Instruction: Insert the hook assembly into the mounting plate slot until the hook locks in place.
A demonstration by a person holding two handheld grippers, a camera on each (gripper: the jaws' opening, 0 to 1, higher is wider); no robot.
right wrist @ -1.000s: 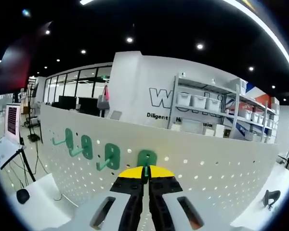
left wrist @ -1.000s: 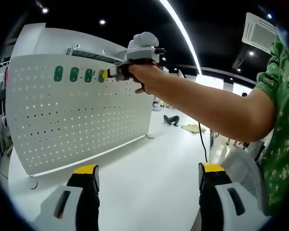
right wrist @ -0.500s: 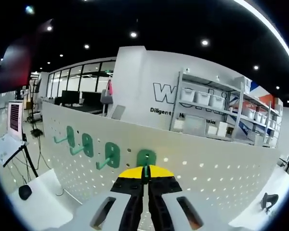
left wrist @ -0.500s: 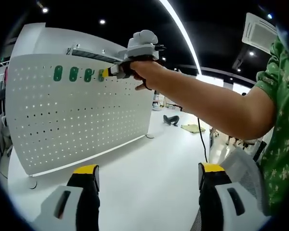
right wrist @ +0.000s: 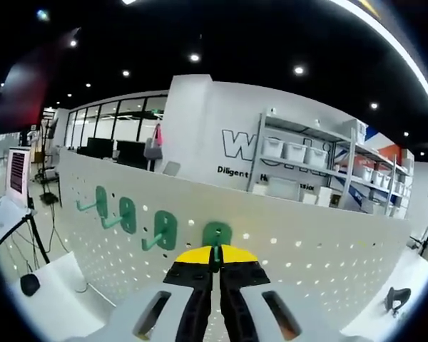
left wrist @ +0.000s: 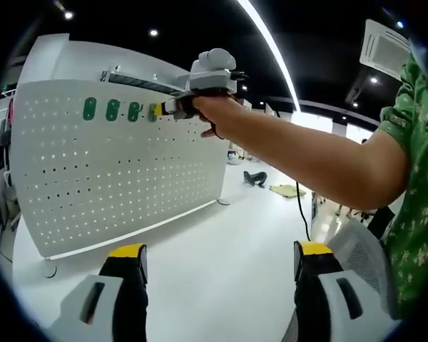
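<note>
Here, I had the fourth green hook (right wrist: 217, 234) seated against the white pegboard (right wrist: 328, 242), at the end of the row of three hooks (right wrist: 127, 215) already hung along its upper edge. My right gripper (right wrist: 215, 258) was pressed together on the hook's prong, I judged so that I could push it square into its slot until it locked. I held the left gripper (left wrist: 217, 265) spread and empty, well back from the pegboard, presumably to keep everything in sight.

Bright ceiling spotlights (right wrist: 193, 57) and light strip (left wrist: 267, 43); sharp focus, edges fisheye-bent.
</note>
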